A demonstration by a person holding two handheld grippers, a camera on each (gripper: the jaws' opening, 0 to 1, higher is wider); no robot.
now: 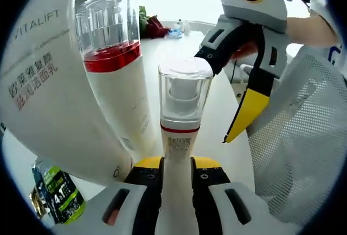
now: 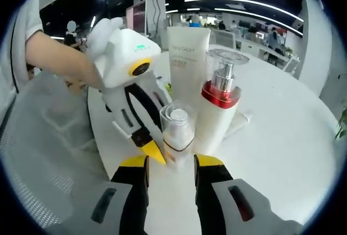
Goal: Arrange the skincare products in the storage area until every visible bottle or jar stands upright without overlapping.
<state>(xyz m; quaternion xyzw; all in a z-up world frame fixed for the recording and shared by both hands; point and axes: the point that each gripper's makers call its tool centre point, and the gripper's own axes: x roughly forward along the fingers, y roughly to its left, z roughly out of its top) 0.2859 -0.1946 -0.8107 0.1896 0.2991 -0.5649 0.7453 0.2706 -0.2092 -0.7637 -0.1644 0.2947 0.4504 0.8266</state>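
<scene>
Three containers stand on the white surface: one tube, one red-collared pump bottle, and one small clear-capped bottle clamped by the left hand-held gripper; the right hand-held gripper gapes, holding nothing.

White table bears small bottle, red-collared bottle, tube.

1. In the right gripper view, open white table is lying from 1 to 4 o'clock, giving a wide passage.
2. The red-collared pump bottle and the white tube are crowding 12 o'clock, just beside the small clear-capped bottle.
3. The left gripper is blocking 10 to 11 o'clock.
4. A mesh basket is walling off 8 to 9 o'clock.
</scene>
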